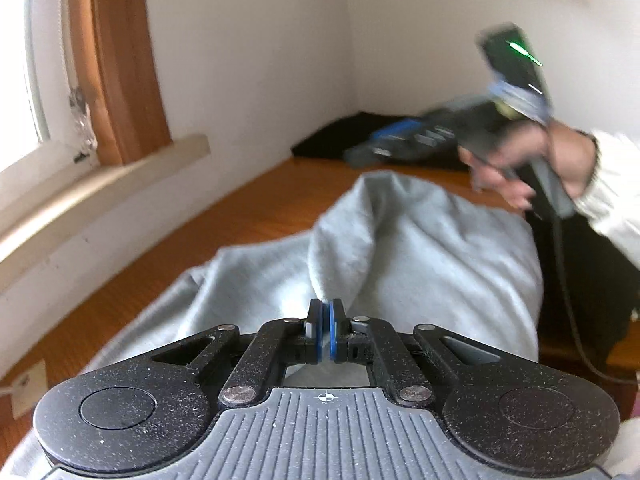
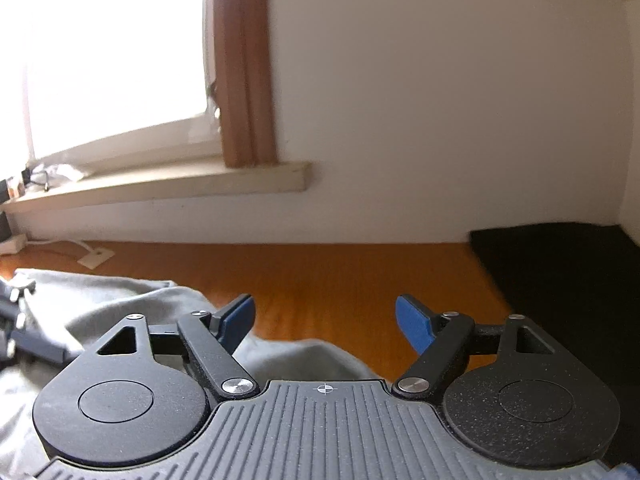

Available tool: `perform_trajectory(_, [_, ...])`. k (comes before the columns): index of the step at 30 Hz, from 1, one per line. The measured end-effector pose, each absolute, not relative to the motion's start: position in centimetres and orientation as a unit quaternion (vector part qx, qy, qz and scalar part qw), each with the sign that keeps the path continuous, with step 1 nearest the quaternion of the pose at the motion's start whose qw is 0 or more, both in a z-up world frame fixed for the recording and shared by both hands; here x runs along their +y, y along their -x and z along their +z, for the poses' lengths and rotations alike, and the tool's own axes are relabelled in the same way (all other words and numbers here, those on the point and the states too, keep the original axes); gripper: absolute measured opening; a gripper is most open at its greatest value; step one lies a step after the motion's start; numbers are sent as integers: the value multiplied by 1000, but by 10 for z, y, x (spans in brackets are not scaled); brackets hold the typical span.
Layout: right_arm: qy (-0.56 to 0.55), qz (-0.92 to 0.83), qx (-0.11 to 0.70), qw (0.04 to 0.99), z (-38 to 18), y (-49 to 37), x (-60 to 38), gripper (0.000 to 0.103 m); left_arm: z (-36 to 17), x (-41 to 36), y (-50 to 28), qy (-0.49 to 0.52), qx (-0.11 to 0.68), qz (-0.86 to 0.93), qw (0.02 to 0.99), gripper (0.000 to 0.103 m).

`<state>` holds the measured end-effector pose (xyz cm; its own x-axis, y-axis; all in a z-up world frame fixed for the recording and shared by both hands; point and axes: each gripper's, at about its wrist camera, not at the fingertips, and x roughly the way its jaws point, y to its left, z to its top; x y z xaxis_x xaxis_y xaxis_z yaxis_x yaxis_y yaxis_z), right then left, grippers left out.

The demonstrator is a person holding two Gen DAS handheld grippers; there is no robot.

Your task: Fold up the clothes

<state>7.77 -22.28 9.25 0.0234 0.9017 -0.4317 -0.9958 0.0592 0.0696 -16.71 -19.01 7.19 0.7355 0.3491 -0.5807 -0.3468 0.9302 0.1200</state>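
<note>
Left wrist view shows the left gripper [image 1: 325, 312] pinched on a ridge of the grey garment [image 1: 420, 248] on the table [image 1: 256, 208], right gripper [image 2: 325, 320] open and empty; that thin pinch could slip when pulled.

The pale grey fleece garment [image 1: 420, 248] runs under the left gripper's [image 1: 325, 312] black body and off the bottom edge, so its near part is hidden; whatever fold is pinched sits out of sight between the blue pads. Beyond and right of those fingers, the right gripper [image 1: 360, 152] and the person's hand [image 1: 520, 168] on it are smeared with blur. Behind them a black cloth [image 1: 332, 140] is partly covered. In the right wrist view, the black cloth [image 2: 568, 280] right of the fingers is cut by the frame edge.
</note>
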Motion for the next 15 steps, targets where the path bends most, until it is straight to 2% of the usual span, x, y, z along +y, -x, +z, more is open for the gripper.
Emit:
perform_trajectory(1, [136, 676, 196, 697, 92, -72, -211, 64, 69, -192, 167, -1, 316, 185, 931, 3])
perform_trajectory(7, [199, 686, 234, 659, 79, -40, -179, 59, 66, -200, 175, 1, 327, 174, 929, 6])
perform_trajectory(10, [248, 681, 236, 647, 69, -32, -184, 49, 77, -196, 181, 1, 315, 182, 931, 8])
perform_trajectory(12, [263, 674, 238, 649, 66, -35, -197, 49, 85, -191, 184, 1, 307, 190, 933, 12])
perform_trajectory(15, [276, 666, 239, 651, 66, -42, -219, 49, 95, -183, 187, 2, 297, 201, 934, 12])
